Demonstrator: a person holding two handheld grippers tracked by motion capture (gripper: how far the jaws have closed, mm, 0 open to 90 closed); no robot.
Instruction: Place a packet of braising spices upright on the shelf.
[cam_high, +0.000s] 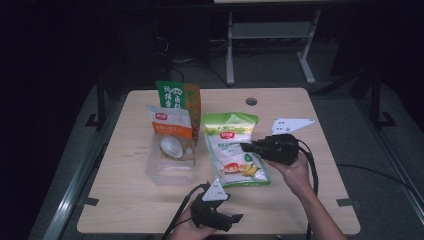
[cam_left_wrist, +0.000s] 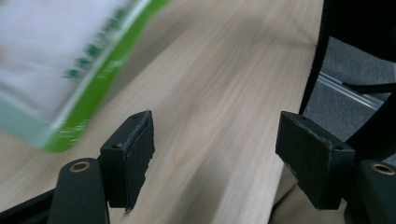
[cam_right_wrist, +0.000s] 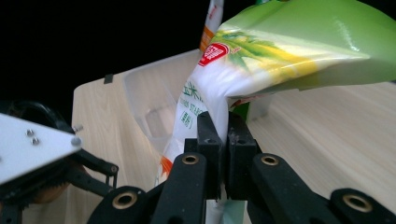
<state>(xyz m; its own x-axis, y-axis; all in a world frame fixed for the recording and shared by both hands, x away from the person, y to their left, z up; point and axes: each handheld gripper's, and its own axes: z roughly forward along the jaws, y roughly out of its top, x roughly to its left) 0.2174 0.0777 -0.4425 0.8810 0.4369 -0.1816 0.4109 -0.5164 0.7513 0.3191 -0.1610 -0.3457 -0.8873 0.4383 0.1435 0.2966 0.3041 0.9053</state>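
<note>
A green and white food bag (cam_high: 234, 150) lies slanted at the table's middle, and my right gripper (cam_high: 244, 147) comes in from the right and is shut on its side edge. The right gripper view has the jaws (cam_right_wrist: 223, 140) pinched on the white film, with the bag (cam_right_wrist: 289, 42) bulging up above them. My left gripper (cam_high: 237, 218) sits near the front edge of the table, below the bag. It is open, and bare wood lies between its pads (cam_left_wrist: 215, 154). The bag's blurred corner (cam_left_wrist: 56, 60) lies to its upper left.
A clear plastic bin (cam_high: 169, 171) stands left of the bag, holding an upright orange and white pouch (cam_high: 171, 131) and a green and orange pouch (cam_high: 178, 96) behind it. The wooden table (cam_high: 300, 200) has a cable hole (cam_high: 251, 101) at the back.
</note>
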